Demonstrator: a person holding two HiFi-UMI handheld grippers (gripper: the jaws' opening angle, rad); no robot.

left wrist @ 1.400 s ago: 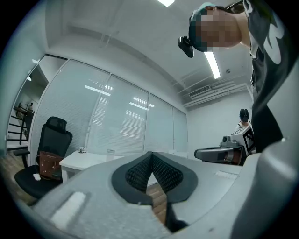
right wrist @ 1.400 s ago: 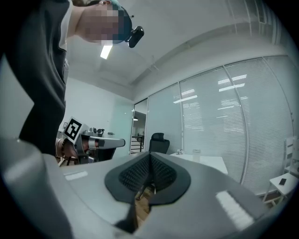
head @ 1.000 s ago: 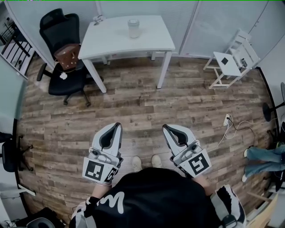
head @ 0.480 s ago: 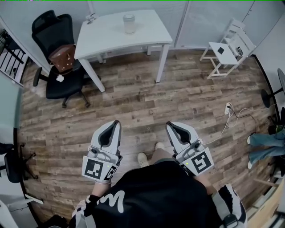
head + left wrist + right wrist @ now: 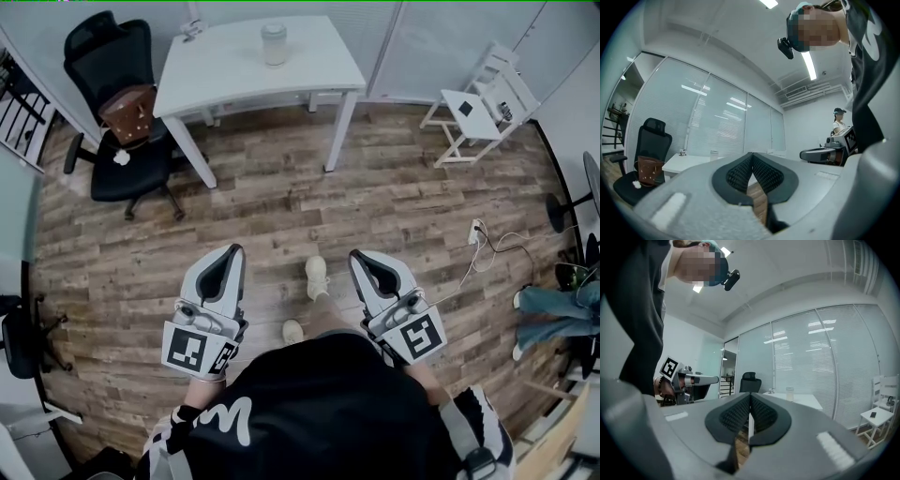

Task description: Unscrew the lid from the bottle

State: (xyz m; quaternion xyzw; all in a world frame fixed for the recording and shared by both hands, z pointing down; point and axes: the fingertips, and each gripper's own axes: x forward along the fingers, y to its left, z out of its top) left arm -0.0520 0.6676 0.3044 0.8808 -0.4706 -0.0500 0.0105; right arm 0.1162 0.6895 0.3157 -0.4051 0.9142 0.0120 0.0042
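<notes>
A pale bottle with a lid (image 5: 274, 43) stands upright on the white table (image 5: 234, 80) at the far end of the room; it also shows small in the right gripper view as the bottle (image 5: 789, 393). My left gripper (image 5: 232, 251) and right gripper (image 5: 356, 258) are held level over the wooden floor, well short of the table. Both are shut, pads together, with nothing between them, as the left gripper (image 5: 751, 155) and right gripper (image 5: 750, 395) views show.
A black office chair (image 5: 117, 103) with a brown bag on its seat stands left of the table. A white folding chair (image 5: 478, 108) stands at the right, with a power strip and cable (image 5: 487, 242) on the floor. Another person (image 5: 840, 123) stands far off.
The view has shifted forward: the table and bottle sit a little nearer the top edge, and one foot has stepped ahead between the grippers. Both grippers stay shut.
</notes>
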